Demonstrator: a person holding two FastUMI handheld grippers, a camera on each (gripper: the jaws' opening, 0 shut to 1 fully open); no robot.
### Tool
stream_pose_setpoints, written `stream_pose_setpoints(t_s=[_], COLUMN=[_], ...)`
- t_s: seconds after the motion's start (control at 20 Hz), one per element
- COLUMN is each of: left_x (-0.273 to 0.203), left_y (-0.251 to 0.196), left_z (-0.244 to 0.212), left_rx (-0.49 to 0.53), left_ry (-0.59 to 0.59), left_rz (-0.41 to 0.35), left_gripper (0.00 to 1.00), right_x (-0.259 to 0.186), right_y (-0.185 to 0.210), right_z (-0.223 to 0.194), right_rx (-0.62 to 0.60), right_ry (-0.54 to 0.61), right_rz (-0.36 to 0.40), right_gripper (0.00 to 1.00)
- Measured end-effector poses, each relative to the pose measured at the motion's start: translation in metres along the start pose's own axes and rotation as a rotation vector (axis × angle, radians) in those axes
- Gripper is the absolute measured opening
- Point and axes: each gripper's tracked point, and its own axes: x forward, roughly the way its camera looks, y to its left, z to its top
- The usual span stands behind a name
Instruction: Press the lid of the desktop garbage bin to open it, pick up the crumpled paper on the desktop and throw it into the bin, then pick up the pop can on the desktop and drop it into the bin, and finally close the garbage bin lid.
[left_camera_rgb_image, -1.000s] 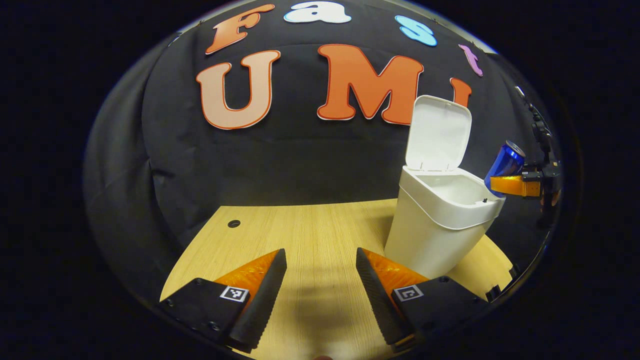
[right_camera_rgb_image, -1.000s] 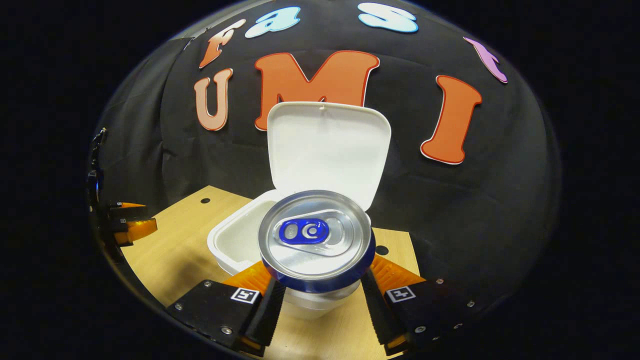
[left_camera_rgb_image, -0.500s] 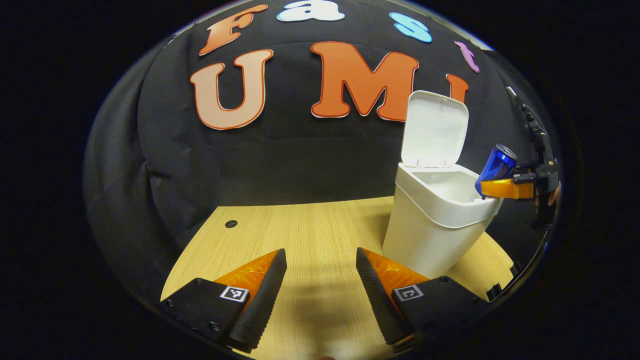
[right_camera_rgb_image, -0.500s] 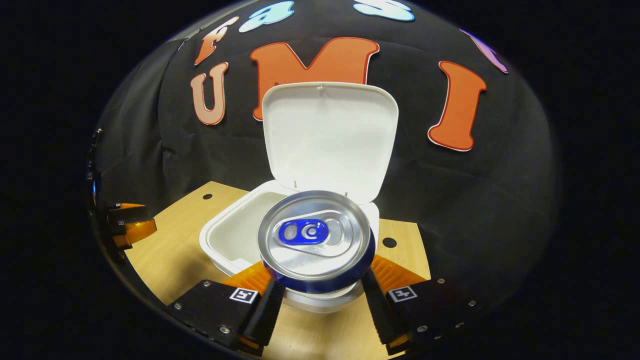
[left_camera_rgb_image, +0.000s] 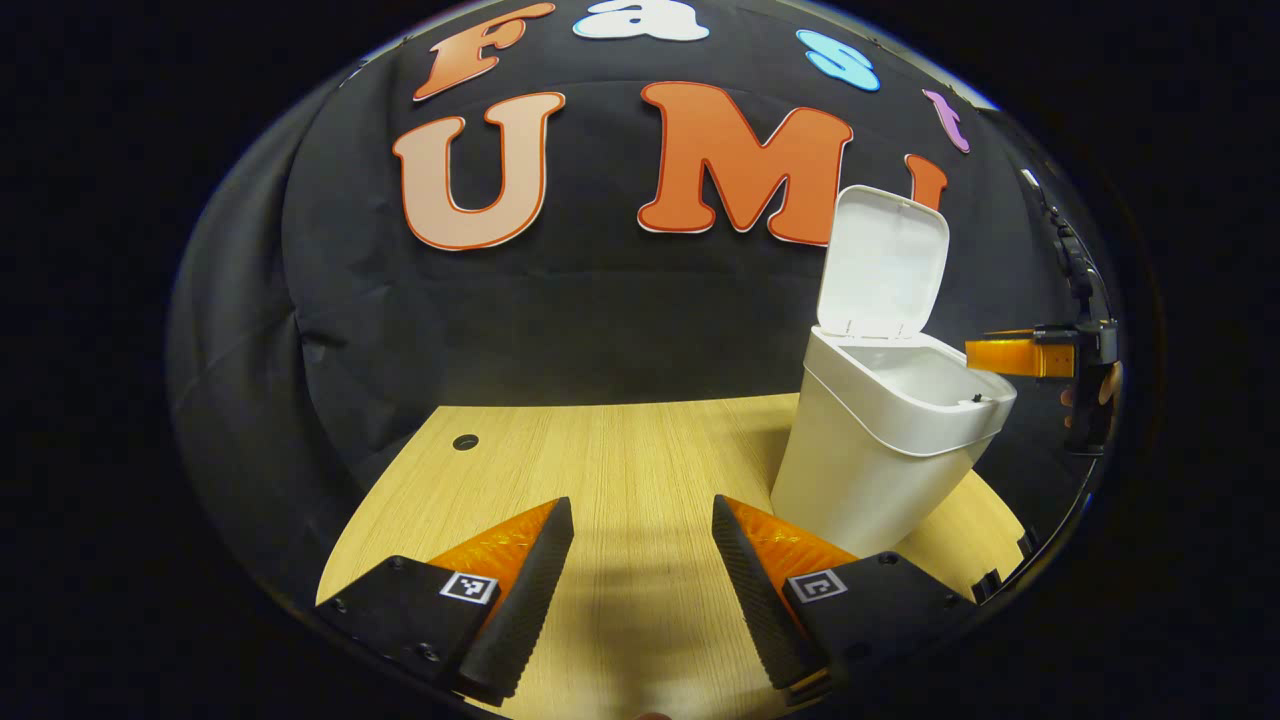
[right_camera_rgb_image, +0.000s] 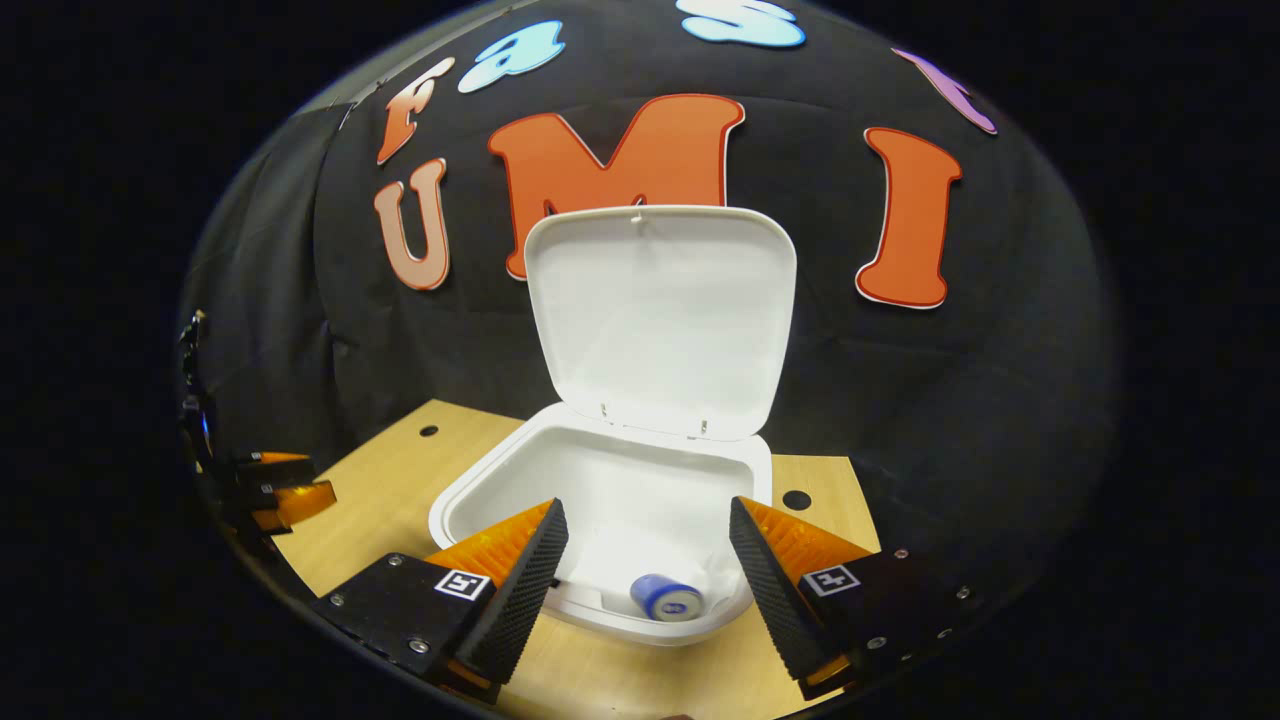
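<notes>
Booth wall (left_camera_rgb_image: 600, 330): black cloth, lightly creased, hung directly behind the desk and curving round both its sides. Desk (left_camera_rgb_image: 620, 470): light wood-grain top, pale yellow, evenly lit from above. One round cable hole (left_camera_rgb_image: 465, 441) near the desk's back left corner; a second hole (right_camera_rgb_image: 796, 499) near its back edge.

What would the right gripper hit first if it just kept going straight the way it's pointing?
Probably the open bin: the right gripper aims into its mouth, jaws apart, so it would likely meet the inside or the pop can lying there. Depth is hard to judge.
</notes>
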Motion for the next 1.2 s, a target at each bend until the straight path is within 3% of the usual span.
stream_pose_setpoints(t_s=[0.2,0.85,1.2], left_x=[0.001,-0.003,-0.007], left_y=[0.014,0.06,0.084], left_z=[-0.002,-0.005,-0.011], left_rx=[-0.012,-0.003,-0.006], left_ry=[-0.002,-0.027,-0.025], left_rz=[0.012,0.087,0.131], left_gripper=[0.9,0.9,0.89], right_x=[-0.001,-0.004,0.01], right_y=[0.009,0.004,0.005], right_z=[0.031,0.155,0.199], right_rx=[0.077,-0.062,-0.107], right_ry=[-0.096,-0.31,-0.36], right_rz=[0.029,-0.04,-0.087], right_gripper=[0.97,0.97,0.97])
